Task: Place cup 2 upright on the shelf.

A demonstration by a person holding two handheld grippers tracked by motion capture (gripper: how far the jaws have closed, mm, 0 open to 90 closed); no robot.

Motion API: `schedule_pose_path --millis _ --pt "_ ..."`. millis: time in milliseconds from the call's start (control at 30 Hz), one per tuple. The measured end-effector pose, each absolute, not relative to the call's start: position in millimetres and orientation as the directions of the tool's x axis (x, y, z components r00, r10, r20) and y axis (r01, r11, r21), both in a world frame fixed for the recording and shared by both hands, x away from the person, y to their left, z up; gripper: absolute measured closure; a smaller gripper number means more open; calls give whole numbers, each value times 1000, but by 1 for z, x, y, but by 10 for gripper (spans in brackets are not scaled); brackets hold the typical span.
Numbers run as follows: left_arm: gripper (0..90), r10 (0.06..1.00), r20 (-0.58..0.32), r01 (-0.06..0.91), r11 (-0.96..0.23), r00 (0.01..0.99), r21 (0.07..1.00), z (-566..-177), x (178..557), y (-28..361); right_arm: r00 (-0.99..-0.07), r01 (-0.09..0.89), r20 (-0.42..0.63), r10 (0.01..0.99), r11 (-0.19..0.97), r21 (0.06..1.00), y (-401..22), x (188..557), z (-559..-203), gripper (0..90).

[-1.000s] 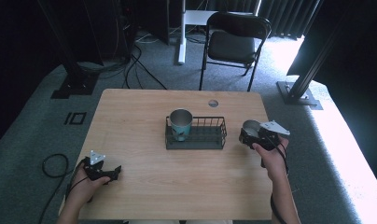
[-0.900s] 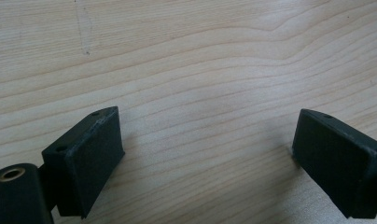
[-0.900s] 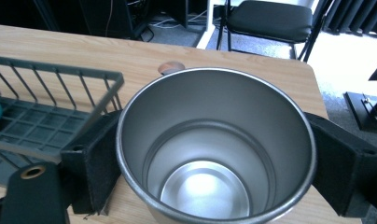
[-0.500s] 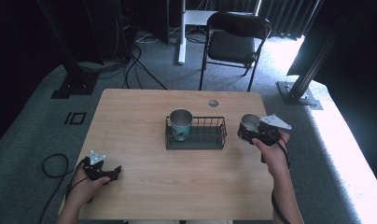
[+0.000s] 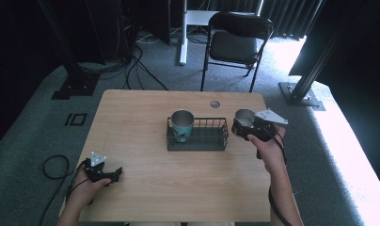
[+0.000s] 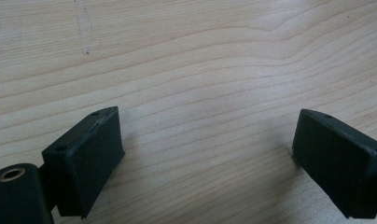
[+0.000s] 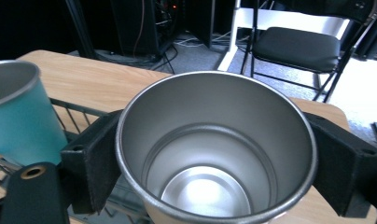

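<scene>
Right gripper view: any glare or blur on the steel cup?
Right gripper view: steel cup is sharp, with a bright reflection on its inner bottom; the chair behind is softer. High view: sunlight overexposes the floor at right, and the room behind is very dark.

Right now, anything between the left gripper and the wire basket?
Nothing: in the high view, bare wooden tabletop runs from the left gripper to the wire basket.

A shiny silver steel cup (image 7: 214, 154) sits between matte black jaws, a teal cup (image 5: 182, 124) with a silver rim stands in a black wire basket (image 5: 220, 140), and the tabletop (image 5: 146, 113) is pale wood with wavy grain.
</scene>
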State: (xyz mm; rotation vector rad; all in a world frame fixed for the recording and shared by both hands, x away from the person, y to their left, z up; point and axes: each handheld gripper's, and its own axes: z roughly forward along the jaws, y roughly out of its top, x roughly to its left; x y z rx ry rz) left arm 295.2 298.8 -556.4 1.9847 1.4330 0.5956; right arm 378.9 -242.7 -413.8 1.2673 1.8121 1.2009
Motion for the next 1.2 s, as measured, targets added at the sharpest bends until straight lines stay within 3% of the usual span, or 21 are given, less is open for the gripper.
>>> schedule_pose_path --millis 633,1200 --pt "93 950 5 674 -225 312 703 -556 295 299 -441 345 -8 897 178 922 -190 392 -396 132" --pt "93 950 5 674 -225 312 703 -556 295 299 -495 357 -4 869 207 911 -162 404 -411 132"
